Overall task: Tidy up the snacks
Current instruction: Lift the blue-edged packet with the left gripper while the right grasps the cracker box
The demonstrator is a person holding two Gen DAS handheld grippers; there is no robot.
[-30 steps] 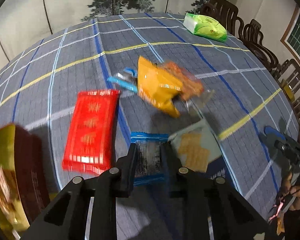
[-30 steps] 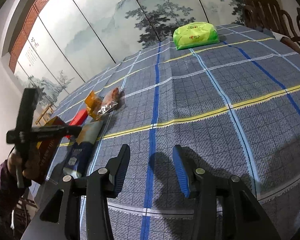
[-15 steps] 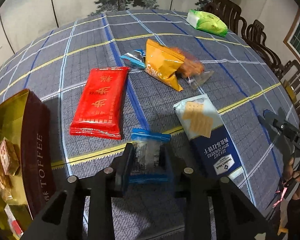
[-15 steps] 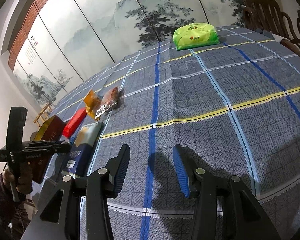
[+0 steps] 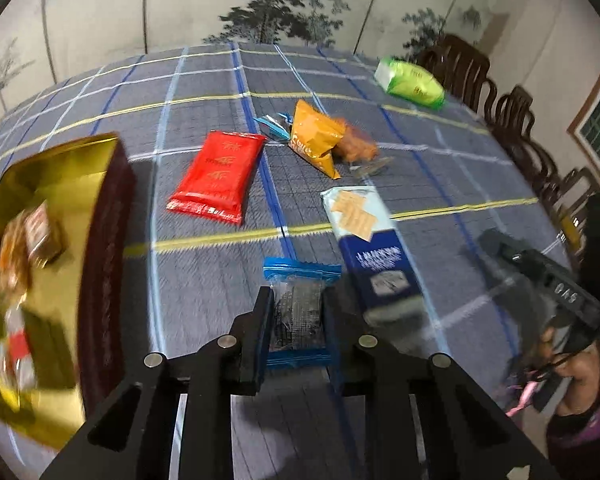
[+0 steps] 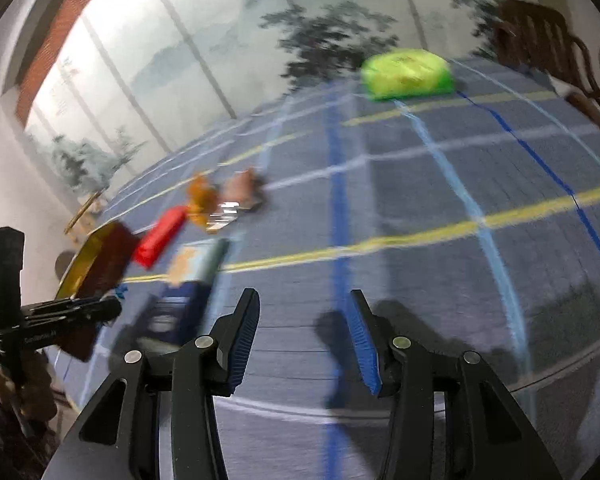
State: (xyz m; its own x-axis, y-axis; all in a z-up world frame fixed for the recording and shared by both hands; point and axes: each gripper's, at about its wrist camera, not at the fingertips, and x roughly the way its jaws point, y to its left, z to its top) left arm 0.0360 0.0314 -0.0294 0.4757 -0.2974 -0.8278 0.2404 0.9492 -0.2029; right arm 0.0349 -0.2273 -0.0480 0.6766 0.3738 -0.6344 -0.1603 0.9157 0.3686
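Transport is the step in hand: we hold a small clear snack packet with blue ends clamped between the pads of the left gripper, lifted off the plaid tablecloth and carried toward the gold toffee tin. The tin sits to the left of the packet, its open gold interior already holding a few wrapped sweets. The next move, as we judge it, calls for swinging the packet further left, clearing the tin's dark red wall, and parting the pads once the packet is over the interior.

Relative to the tin, the red packet lies just to its right, the blue cracker box further right, and the orange chip bag beyond the red packet with a small blue-ended packet touching its left side. The green pack rests well apart at the far side of the table.

The right gripper hovers with its jaws wide and nothing between them.

Against half a second ago, the tin fills more of the left wrist view and the loose snacks have slid right, so we are closing on the tin. Both views are blurred now where the right one was sharp, so that hand has started moving too.
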